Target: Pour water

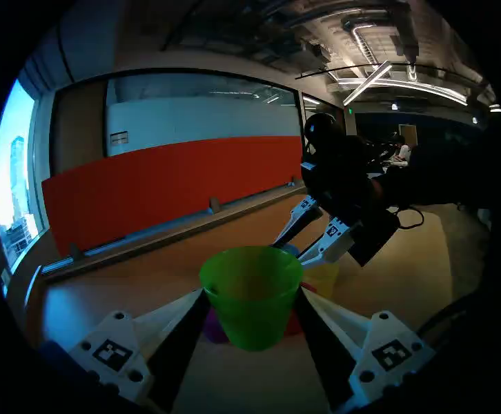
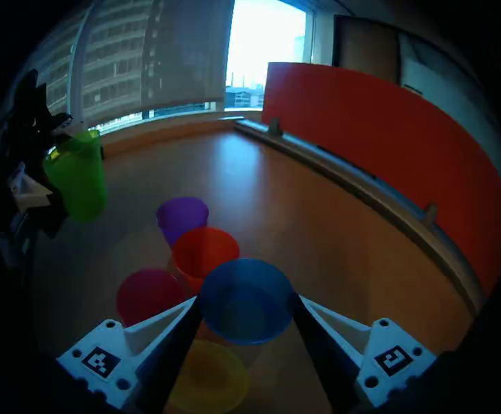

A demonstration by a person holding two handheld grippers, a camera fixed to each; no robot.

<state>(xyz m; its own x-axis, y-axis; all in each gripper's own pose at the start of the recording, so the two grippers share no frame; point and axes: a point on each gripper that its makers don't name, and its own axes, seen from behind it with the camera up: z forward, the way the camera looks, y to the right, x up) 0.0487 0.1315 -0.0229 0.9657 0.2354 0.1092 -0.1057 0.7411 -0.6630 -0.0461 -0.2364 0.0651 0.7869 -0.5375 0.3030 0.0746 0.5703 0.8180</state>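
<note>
Both views are dim with a cool blue cast. In the left gripper view daylight enters through a blown-out window (image 1: 17,186) at the far left, ceiling strips (image 1: 368,81) glare at the upper right, and the right side sinks to near black. The green cup (image 1: 252,297) glows translucent. In the right gripper view the far window is overexposed white and lays a sheen on the table (image 2: 250,172); the blue cup (image 2: 245,300) is dark. Fisheye distortion bends the red panel (image 2: 388,138) and softens the edges.

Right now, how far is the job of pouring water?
Done: the left tool grips the green cup, the right tool the blue cup, both lifted. In hand: cups held apart, seemingly upright. Remaining: bringing them together and pouring.
</note>
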